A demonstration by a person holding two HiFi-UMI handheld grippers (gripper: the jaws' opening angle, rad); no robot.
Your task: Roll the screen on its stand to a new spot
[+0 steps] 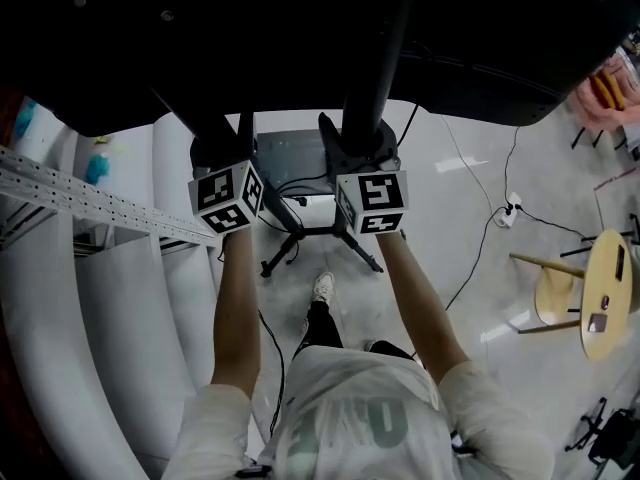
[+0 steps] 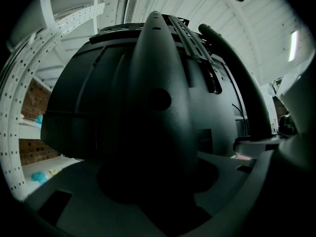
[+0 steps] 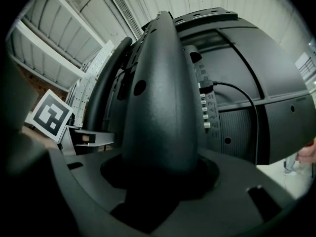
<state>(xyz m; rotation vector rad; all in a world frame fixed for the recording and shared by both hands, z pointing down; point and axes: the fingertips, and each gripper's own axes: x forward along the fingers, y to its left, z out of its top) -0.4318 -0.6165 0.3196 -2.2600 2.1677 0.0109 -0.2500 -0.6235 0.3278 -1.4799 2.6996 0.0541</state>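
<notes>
- Black and broad, the screen (image 1: 250, 28) is seen from behind across the top of the head view. It is carried on the stand (image 1: 385, 58), whose dark column runs down to splayed legs (image 1: 300, 243) set on the pale glossy floor (image 1: 470, 168).
- The left gripper (image 1: 216, 156) and the right gripper (image 1: 350, 153) are held level against the back of the screen. One is placed on each side of the column.
- In the left gripper view a rounded black left rib (image 2: 158, 98) on the screen's back is seen rising from between the grey jaws, which are clenched on it. The column is seen just to its right.
- In the right gripper view the right rib (image 3: 160, 98) is grasped in the same way, with the jaws pressed to its sides. A row of ports and a plugged-in black cable (image 3: 237, 90) are seen just beside it on the screen's back.
- Each gripper is borne by a bare forearm (image 1: 235, 308), and a white shoe (image 1: 322, 286) is seen on the floor just behind the stand's legs.
- White curved panels (image 1: 120, 298) and a perforated metal rail (image 1: 90, 200) are seen along the floor's left side, near the left gripper.
- A black cord (image 1: 478, 253) is trailed over the floor from a white plug block (image 1: 510, 208), to the right of the stand.
- A round wooden stool (image 1: 607, 293) is seen well apart from the stand, by the floor's right side.
</notes>
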